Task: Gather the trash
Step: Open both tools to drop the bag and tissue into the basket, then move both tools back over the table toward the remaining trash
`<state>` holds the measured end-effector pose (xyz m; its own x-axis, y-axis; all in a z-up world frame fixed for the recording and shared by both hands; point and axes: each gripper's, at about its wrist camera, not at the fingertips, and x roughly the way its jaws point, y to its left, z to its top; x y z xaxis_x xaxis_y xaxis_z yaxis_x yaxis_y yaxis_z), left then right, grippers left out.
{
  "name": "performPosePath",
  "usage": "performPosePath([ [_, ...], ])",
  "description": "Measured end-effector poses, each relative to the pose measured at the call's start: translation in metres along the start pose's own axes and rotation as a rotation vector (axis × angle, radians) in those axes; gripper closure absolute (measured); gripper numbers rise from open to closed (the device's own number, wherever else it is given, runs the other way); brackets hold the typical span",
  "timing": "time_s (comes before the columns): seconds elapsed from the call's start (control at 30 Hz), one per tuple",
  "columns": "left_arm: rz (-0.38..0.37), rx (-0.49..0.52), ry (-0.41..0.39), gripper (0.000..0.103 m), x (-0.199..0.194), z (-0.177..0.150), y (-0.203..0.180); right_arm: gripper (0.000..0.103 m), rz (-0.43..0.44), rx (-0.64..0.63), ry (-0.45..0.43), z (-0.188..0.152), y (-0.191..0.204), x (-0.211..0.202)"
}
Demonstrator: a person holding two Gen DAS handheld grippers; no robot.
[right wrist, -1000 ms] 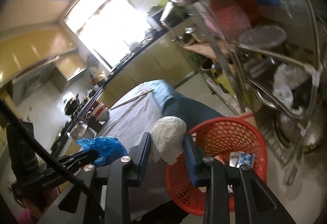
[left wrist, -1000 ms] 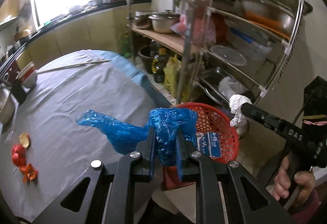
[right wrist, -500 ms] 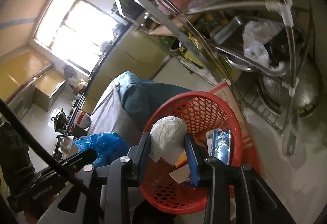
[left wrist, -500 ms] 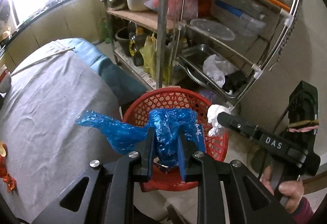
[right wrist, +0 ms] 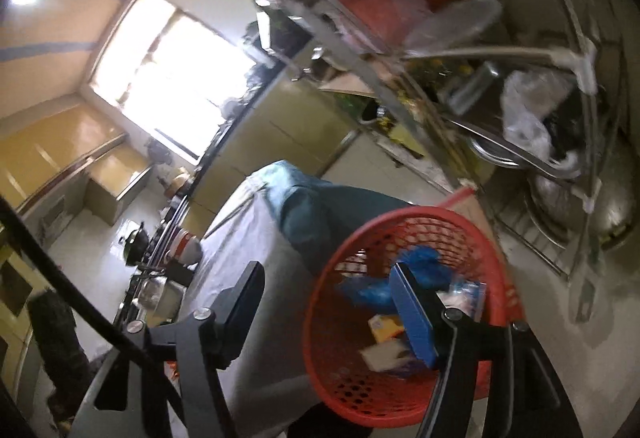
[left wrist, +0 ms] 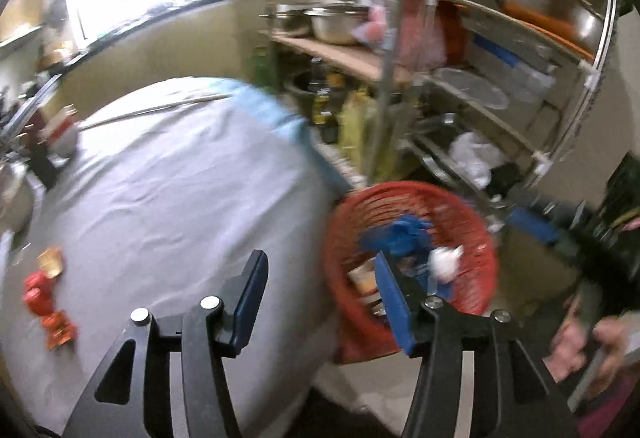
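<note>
A red mesh basket (left wrist: 344,222) stands on the floor beside the table; it also shows in the right wrist view (right wrist: 492,238). A blue plastic bag (left wrist: 400,236) (right wrist: 420,266) and a white crumpled wad (left wrist: 444,260) lie inside it with other scraps. My left gripper (left wrist: 320,290) is open and empty, above the table edge and the basket's rim. My right gripper (right wrist: 328,306) is open and empty above the basket. Red and orange wrappers (left wrist: 44,298) lie on the grey tablecloth (left wrist: 168,198) at the left.
A metal rack (left wrist: 460,78) with pots, bowls and bottles stands just behind the basket. A counter with dishes (left wrist: 52,126) runs along the table's far left. The hand holding the right gripper (left wrist: 588,342) is at the lower right.
Both grippers have opened. The blue bag and the white wad have dropped from them into the red basket. The left gripper has swung back left toward the table.
</note>
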<state>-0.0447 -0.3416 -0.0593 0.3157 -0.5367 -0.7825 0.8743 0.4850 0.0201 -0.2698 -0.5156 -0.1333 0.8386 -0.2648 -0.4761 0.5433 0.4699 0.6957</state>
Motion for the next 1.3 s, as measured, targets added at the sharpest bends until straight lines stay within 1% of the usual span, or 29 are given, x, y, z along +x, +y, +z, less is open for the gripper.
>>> performPosePath([
  [0.13, 0.078, -0.089, 0.007, 0.044, -0.024, -0.029, 0.046, 0.034, 0.038, -0.096, 0.022, -0.009, 0.044, 0.005],
  [0.2, 0.116, -0.133, -0.004, 0.044, -0.039, -0.044, 0.07, 0.034, 0.065, -0.141, 0.047, -0.017, 0.068, 0.011],
  [0.27, 0.186, -0.164, -0.024, 0.044, -0.055, -0.059, 0.094, 0.034, 0.087, -0.182, 0.069, -0.025, 0.089, 0.016],
  [0.3, 0.24, -0.181, -0.04, 0.042, -0.065, -0.07, 0.108, 0.034, 0.095, -0.2, 0.077, -0.029, 0.098, 0.019],
  [0.4, 0.33, -0.244, -0.065, 0.04, -0.086, -0.095, 0.142, 0.034, 0.125, -0.253, 0.11, -0.044, 0.127, 0.029],
  [0.5, 0.384, -0.298, -0.082, 0.04, -0.102, -0.113, 0.17, 0.034, 0.144, -0.296, 0.149, -0.06, 0.15, 0.041],
  [0.6, 0.457, -0.339, -0.111, 0.039, -0.121, -0.127, 0.197, 0.034, 0.16, -0.334, 0.189, -0.076, 0.171, 0.055],
  [0.73, 0.528, -0.389, -0.124, 0.039, -0.134, -0.141, 0.231, 0.034, 0.181, -0.38, 0.244, -0.098, 0.197, 0.076],
  [0.83, 0.546, -0.463, -0.116, 0.039, -0.138, -0.156, 0.26, 0.034, 0.188, -0.416, 0.287, -0.115, 0.213, 0.09],
  [0.97, 0.528, -0.559, -0.084, 0.039, -0.137, -0.176, 0.287, 0.034, 0.195, -0.448, 0.33, -0.13, 0.23, 0.106],
  [1.07, 0.513, -0.594, -0.062, 0.039, -0.133, -0.185, 0.297, 0.034, 0.208, -0.457, 0.355, -0.138, 0.239, 0.117],
  [1.13, 0.507, -0.601, -0.055, 0.039, -0.131, -0.188, 0.301, 0.034, 0.212, -0.475, 0.376, -0.147, 0.249, 0.126],
  [1.23, 0.501, -0.606, -0.057, 0.039, -0.129, -0.19, 0.305, 0.034, 0.222, -0.495, 0.408, -0.159, 0.261, 0.14],
  [1.3, 0.483, -0.62, -0.053, 0.039, -0.126, -0.188, 0.31, 0.034, 0.228, -0.514, 0.431, -0.168, 0.271, 0.149],
])
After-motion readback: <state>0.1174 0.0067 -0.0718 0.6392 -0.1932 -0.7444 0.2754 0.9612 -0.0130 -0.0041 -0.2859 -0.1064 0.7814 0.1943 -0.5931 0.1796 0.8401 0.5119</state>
